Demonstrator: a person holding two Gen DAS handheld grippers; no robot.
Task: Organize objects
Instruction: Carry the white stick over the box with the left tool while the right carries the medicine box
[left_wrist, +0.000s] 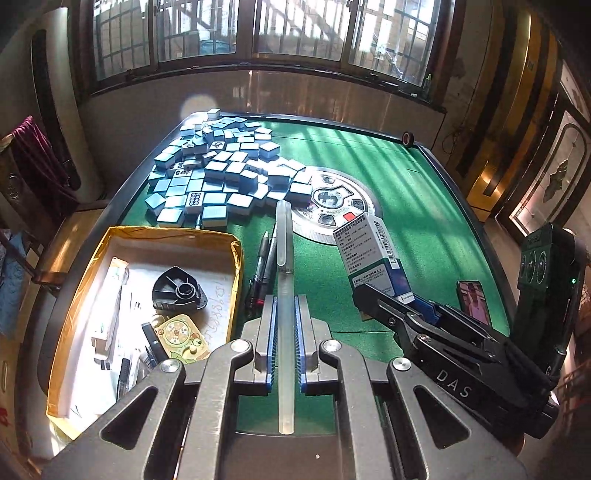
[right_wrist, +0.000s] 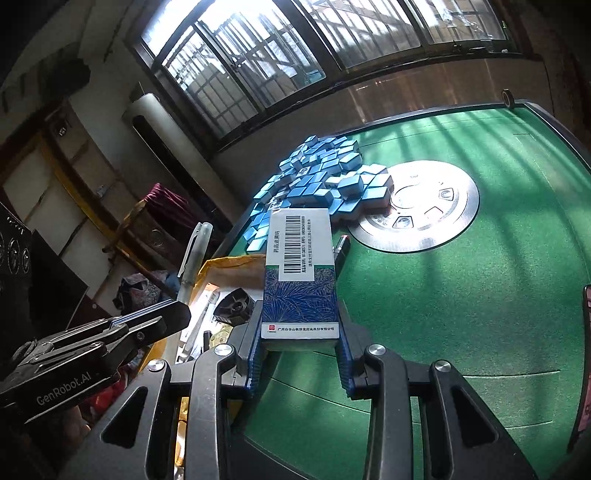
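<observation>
My left gripper (left_wrist: 285, 312) is shut on a frosted white pen (left_wrist: 284, 266) and holds it above the green table, just right of the yellow-rimmed box (left_wrist: 236, 254). My right gripper (right_wrist: 300, 338) is shut on a blue and white medicine box (right_wrist: 300, 266) with a barcode, held above the table. The medicine box also shows in the left wrist view (left_wrist: 373, 254), and the pen in the right wrist view (right_wrist: 194, 254). The yellow-rimmed box holds a black tape dispenser (left_wrist: 177, 290), a yellow toy (left_wrist: 181, 336) and other small items.
A pile of blue mahjong tiles (left_wrist: 221, 173) lies at the far left of the green table (left_wrist: 424, 206). A round silver centre panel (left_wrist: 332, 203) sits mid-table. Dark pens (left_wrist: 260, 269) lie beside the box. A phone (left_wrist: 474, 301) and a tape roll (left_wrist: 407, 139) are at the right.
</observation>
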